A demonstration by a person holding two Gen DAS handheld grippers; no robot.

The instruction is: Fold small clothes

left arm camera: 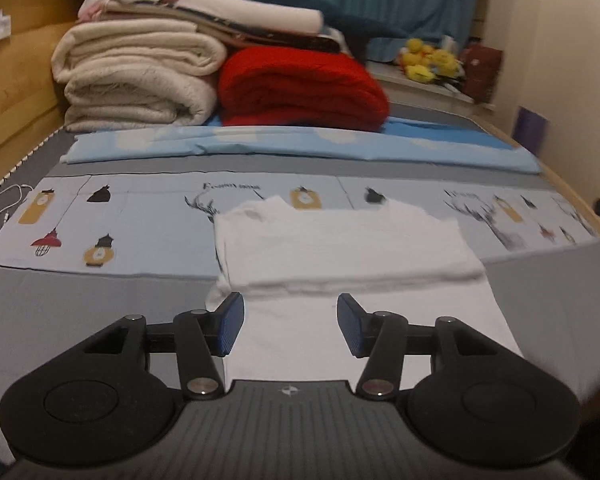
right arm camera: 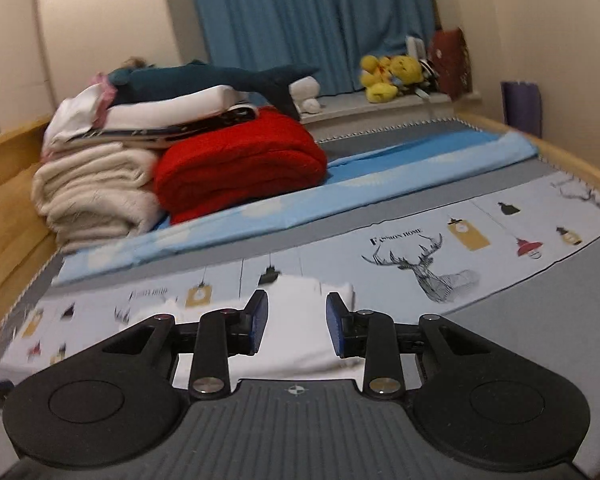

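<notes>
A small white garment (left arm camera: 340, 248) lies on the bed, its far part folded over into a thicker layer and its near part flat. My left gripper (left arm camera: 290, 326) is open and empty just above the garment's near left part. The same white garment (right arm camera: 296, 320) shows in the right wrist view, folded, between and beyond the fingers. My right gripper (right arm camera: 296, 326) is open and empty, hovering low over the garment's near edge.
A patterned bed sheet (right arm camera: 440, 248) with deer and lamp prints covers the bed. A folded light blue sheet (left arm camera: 300, 146) lies behind. A stack of cream blankets (left arm camera: 136, 76) and a red blanket (left arm camera: 300, 88) stand at the back. A wooden bed rail (left arm camera: 16, 92) runs along the left.
</notes>
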